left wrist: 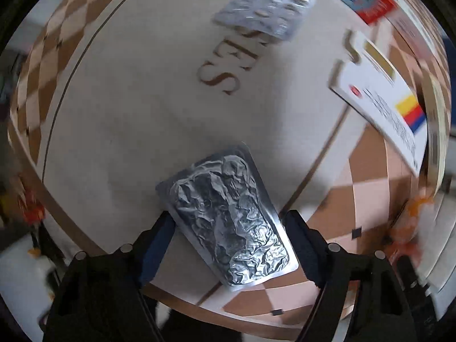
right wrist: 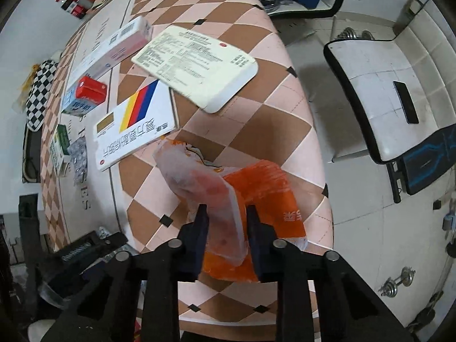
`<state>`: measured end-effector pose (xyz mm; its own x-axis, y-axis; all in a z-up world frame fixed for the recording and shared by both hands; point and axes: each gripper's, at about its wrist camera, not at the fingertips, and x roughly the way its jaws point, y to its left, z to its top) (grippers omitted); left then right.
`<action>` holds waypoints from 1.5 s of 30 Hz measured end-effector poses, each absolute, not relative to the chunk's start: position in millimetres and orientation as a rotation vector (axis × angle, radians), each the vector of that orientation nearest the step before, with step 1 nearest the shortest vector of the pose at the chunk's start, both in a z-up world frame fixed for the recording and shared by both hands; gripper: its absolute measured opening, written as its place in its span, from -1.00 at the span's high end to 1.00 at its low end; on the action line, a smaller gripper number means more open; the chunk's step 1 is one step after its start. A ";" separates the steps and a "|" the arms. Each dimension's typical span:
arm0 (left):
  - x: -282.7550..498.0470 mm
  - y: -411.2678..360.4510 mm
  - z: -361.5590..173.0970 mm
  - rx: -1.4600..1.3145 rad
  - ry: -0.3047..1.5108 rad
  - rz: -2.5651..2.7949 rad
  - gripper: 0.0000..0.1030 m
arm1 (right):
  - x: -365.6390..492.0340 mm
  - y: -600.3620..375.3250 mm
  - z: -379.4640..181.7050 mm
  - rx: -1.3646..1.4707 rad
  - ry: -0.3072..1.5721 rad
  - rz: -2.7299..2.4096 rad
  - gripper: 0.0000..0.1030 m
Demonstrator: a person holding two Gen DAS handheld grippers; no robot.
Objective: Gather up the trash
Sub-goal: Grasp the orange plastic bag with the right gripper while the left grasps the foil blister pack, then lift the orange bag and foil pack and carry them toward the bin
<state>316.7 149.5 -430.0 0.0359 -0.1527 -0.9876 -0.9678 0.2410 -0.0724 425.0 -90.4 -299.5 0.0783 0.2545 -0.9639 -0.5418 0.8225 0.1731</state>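
Checkered pink/brown tablecloth [right wrist: 256, 65] w/ a cream centre panel covers the table; white tile floor and a chair w/ a phone on the seat off to the side.

L gripper [left wrist: 228, 228]: jaws spread wide, straddling a used foil blister pack [left wrist: 228, 222] lying flat on the cloth. No clamp yet; one finger looks to be right at the pack's edge, other finger apart from it. A 2nd blister pack [left wrist: 265, 8] lies farther up, blurred. White med box w/ yellow/red/blue stripe [left wrist: 382, 105] off to the side.

R gripper [right wrist: 226, 228]: closed on an orange plastic wrapper [right wrist: 256, 199], pinching the translucent folded part; rest of the wrapper sags toward the table near its edge.

Handling, judged: blister pack is very light, thin, semi-stiff but crumpled; foil is slick and it lies flat, so fingers prob need to press down at the long edges and squeeze across the narrow width, else it skids or buckles. Wrapper is soft, floppy, near weightless; could slip if only a thin fold is held.

Other flat boxes and a cream leaflet card [right wrist: 196, 65] scattered mid-table.
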 end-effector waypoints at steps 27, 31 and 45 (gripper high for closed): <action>310.8 101.1 -398.1 -0.844 1.400 0.803 -0.22 | 411.7 -108.9 -291.5 -0.265 1.325 0.692 0.59; 301.8 85.6 -358.8 -0.731 1.332 0.774 -0.22 | 398.0 -115.5 -279.5 -0.241 1.302 0.720 0.61; 192.8 83.6 -252.2 -0.535 1.065 0.654 -0.22 | 269.3 -135.9 -233.6 -0.148 1.192 0.803 0.62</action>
